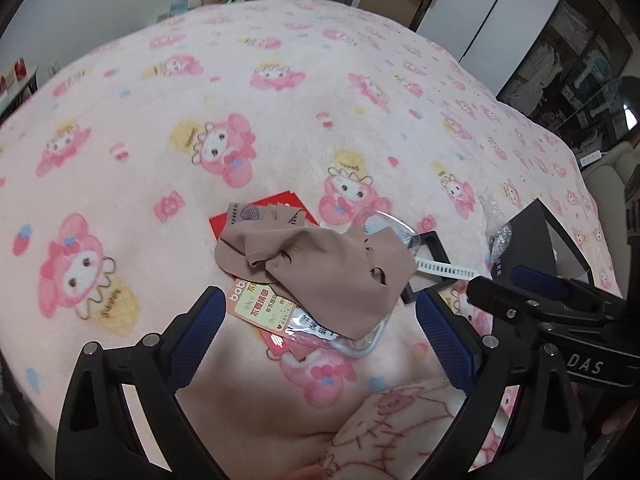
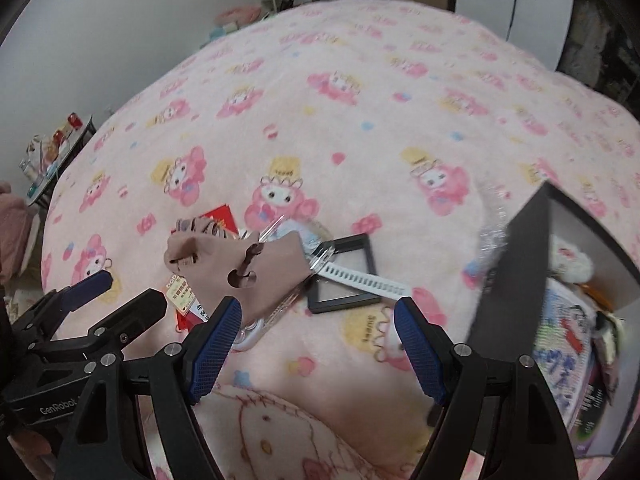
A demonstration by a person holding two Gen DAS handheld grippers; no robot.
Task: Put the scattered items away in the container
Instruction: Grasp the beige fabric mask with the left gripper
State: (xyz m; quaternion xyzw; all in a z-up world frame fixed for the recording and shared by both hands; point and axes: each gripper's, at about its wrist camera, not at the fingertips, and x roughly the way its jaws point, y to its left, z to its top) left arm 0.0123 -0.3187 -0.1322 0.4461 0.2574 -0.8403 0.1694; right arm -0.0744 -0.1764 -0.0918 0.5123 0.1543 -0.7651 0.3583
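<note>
I hold my left gripper (image 1: 318, 316) low over the pink blanket (image 1: 280, 112), fingers spread wide just before the beige cloth (image 1: 320, 264) draped over a clear case. My right gripper (image 2: 316, 332) hovers alongside, equally wide, the black box (image 2: 560, 280) to its right.

A bed (image 1: 280, 100) under a pink cartoon-print blanket (image 2: 400, 100) fills the room. Plain pale walls (image 1: 100, 0) stand behind; a small side table (image 2: 60, 152) sits left, dark shelving (image 1: 568, 64) right.
</note>
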